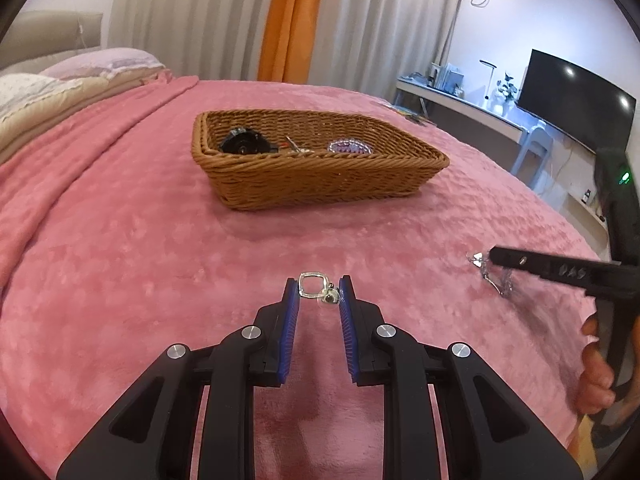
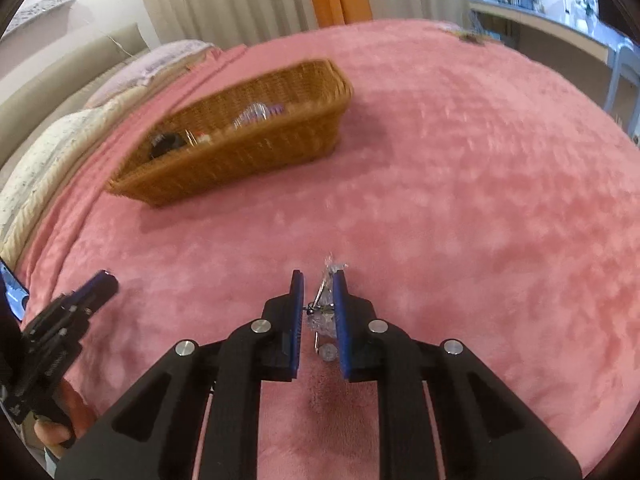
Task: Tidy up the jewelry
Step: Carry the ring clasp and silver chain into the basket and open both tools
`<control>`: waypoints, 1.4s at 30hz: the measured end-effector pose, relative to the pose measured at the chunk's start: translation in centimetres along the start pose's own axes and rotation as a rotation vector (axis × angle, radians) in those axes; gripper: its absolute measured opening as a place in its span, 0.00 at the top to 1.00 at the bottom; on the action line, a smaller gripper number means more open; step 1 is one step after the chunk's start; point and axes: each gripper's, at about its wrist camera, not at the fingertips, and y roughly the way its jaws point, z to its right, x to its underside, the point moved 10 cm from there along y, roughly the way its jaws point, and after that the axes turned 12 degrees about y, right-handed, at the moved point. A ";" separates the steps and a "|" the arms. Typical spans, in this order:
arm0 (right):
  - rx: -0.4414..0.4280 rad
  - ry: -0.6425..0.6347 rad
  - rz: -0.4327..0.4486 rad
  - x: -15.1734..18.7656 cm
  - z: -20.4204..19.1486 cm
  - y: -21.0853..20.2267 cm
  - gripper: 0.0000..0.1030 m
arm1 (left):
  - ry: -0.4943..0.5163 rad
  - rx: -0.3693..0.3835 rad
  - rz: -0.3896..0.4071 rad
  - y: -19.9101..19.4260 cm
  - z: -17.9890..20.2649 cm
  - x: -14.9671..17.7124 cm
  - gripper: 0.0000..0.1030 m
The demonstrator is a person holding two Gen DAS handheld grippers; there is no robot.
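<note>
A wicker basket (image 1: 316,168) stands on the pink bedspread and holds a black round piece (image 1: 242,143), a small metal piece and a purple beaded piece (image 1: 350,147); it also shows in the right wrist view (image 2: 240,140). My left gripper (image 1: 319,287) is open, its tips on either side of a square silver earring (image 1: 314,286) lying on the bed. My right gripper (image 2: 318,280) is open, its pads either side of a silver dangling earring (image 2: 326,308). That earring (image 1: 494,274) shows by the right gripper's finger (image 1: 556,268) in the left view.
Pink bedspread (image 1: 160,264) covers the bed. Pillows and folded bedding (image 1: 60,84) lie at the far left. Curtains, a desk (image 1: 460,100) and a dark TV (image 1: 576,96) stand beyond the bed. The left gripper (image 2: 76,304) shows at the right view's left edge.
</note>
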 end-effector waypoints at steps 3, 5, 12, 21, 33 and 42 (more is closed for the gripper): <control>-0.030 -0.012 0.031 -0.9 -0.7 -1.4 0.88 | -0.004 0.009 0.009 -0.2 0.0 -0.1 0.82; -0.042 -0.022 0.044 -1.3 -1.0 -2.0 0.88 | -0.005 0.017 0.007 -0.1 0.0 0.0 0.82; -0.037 -0.014 0.057 -1.4 0.2 -2.5 0.88 | -0.010 0.027 0.004 0.1 -0.1 0.1 0.82; -0.075 -0.052 0.089 -2.4 -2.2 -5.8 0.88 | -0.013 0.036 0.039 -0.9 -0.1 -0.8 0.82; -0.174 -0.120 0.231 -10.3 -8.8 -10.4 0.88 | 0.035 0.046 0.190 -4.5 0.1 -10.0 0.82; -0.174 -0.115 0.224 -18.1 -11.4 -3.9 0.88 | 0.063 0.035 0.222 0.1 -1.8 -17.5 0.82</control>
